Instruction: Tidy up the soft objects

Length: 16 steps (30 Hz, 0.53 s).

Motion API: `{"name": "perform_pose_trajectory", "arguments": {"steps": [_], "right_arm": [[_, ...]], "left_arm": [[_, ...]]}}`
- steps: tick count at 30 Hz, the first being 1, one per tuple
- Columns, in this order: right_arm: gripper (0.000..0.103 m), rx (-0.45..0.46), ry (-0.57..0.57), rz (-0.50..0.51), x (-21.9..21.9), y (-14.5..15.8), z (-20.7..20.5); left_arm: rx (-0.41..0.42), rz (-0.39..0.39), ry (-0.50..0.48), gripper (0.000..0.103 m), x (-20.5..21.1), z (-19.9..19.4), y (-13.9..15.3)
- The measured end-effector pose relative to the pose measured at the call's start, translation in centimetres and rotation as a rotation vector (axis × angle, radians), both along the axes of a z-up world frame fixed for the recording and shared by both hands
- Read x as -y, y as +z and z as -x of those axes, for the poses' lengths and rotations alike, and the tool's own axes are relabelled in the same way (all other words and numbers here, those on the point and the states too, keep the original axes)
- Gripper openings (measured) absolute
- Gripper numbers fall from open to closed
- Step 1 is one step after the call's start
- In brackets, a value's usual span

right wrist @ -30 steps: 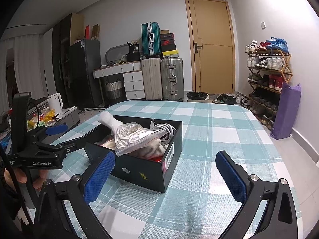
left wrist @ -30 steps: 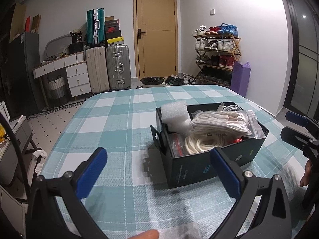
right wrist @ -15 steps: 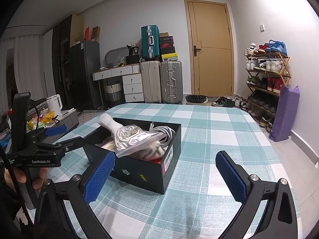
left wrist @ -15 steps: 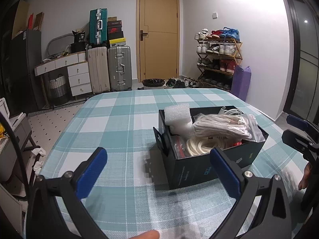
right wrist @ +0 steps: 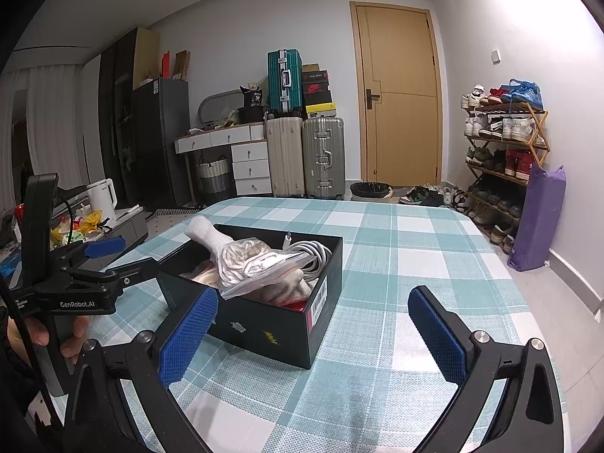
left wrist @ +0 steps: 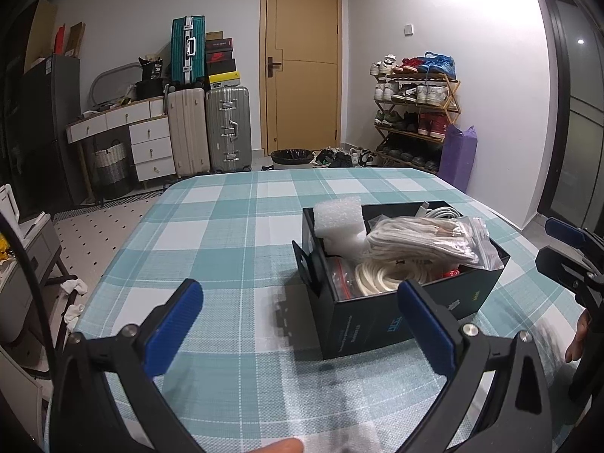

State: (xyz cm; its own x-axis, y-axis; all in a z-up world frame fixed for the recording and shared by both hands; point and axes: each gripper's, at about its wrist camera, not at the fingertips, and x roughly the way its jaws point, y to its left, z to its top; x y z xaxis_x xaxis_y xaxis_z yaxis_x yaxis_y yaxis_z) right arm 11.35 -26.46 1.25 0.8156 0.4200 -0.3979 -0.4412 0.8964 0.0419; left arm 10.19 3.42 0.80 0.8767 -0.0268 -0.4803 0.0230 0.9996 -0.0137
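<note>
A black open box (left wrist: 381, 321) (right wrist: 264, 324) stands on the teal checked tablecloth (left wrist: 234, 234). It holds white foam (left wrist: 339, 219), a clear bag of cream cord (left wrist: 426, 241) (right wrist: 256, 260), a coiled white rope (left wrist: 377, 275) and a white cable (right wrist: 313, 253). My left gripper (left wrist: 298, 324) is open and empty, near the box's front left corner. My right gripper (right wrist: 313, 336) is open and empty, in front of the box's other end.
Beyond the table are suitcases (left wrist: 226, 128), a white drawer unit (left wrist: 151, 147), a door (left wrist: 302, 68), a shoe rack (left wrist: 415, 109) and a purple bag (left wrist: 456, 158). The table's edges (right wrist: 543, 324) lie close on both sides.
Both grippers have lifted or drawn back slightly, so the box sits a little lower in both views. Both stay open and empty.
</note>
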Motion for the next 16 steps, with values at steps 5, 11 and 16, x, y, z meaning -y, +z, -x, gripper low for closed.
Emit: {"name": "perform_pose_trajectory", "arguments": {"steps": [5,11,16], "right_arm": [[0.103,-0.002,0.0,0.0,-0.06,0.02,0.01],[0.103,-0.005,0.001,0.004,-0.09,-0.13,-0.02],[0.103,-0.006,0.002,0.005,-0.1,-0.13,-0.02]], "left_arm": [[0.0,0.001,0.0,0.103,-0.04,0.03,-0.01],[0.001,0.002,0.003,0.103,-0.09,0.05,-0.04],[0.004,0.001,0.005,0.103,-0.12,0.09,-0.04]]}}
